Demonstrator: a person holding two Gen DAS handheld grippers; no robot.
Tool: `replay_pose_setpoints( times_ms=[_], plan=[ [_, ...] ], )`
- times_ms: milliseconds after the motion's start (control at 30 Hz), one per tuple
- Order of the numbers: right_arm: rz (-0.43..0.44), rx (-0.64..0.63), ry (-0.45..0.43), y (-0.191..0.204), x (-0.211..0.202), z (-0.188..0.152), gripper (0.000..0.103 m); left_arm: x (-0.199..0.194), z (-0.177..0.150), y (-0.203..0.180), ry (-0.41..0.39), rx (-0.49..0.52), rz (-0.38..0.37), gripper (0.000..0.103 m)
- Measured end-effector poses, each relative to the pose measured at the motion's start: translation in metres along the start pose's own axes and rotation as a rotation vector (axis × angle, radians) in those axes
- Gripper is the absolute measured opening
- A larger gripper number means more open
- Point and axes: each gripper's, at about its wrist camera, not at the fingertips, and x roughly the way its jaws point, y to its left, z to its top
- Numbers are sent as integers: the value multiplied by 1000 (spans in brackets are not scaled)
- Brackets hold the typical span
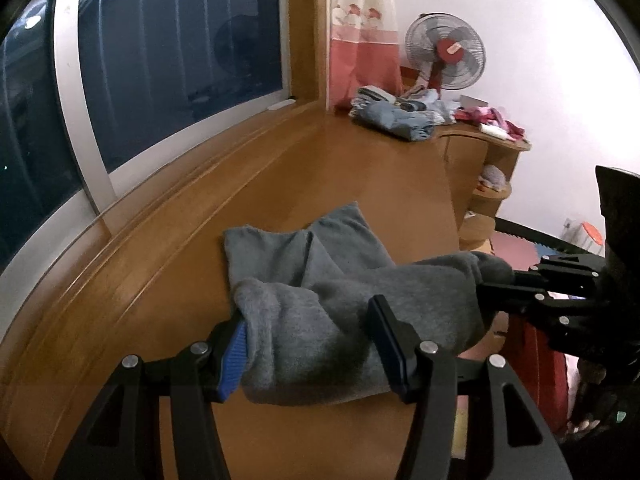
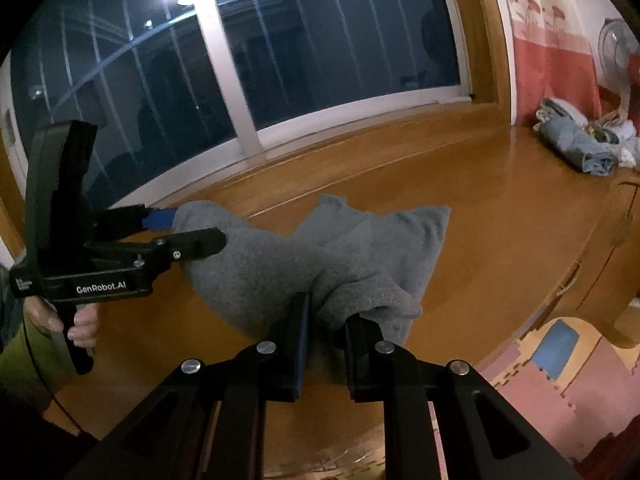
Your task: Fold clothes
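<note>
Two grippers share one grey garment (image 1: 320,300): its far end lies on the wooden ledge (image 1: 360,168), its near edge hangs lifted between them. My left gripper (image 1: 316,344) pinches bunched cloth at 6 o'clock; my right gripper (image 2: 324,344) nips a thinner fold. I judge that thin bite may slip if I pull them apart, dropping the fold crooked.

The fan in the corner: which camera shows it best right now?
The left wrist view. There the fan shows whole, red hub and round grille, behind the clothes pile. In the right wrist view only part of its grille shows at the frame's edge.
</note>
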Motion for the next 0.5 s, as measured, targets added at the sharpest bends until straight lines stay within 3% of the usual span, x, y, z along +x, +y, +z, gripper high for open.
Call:
replay_pose_setpoints(
  times_ms=[500],
  plan=[
    [115,46,37,-77,91,112,16,110,87,57,72,-189,100,56]
  ],
)
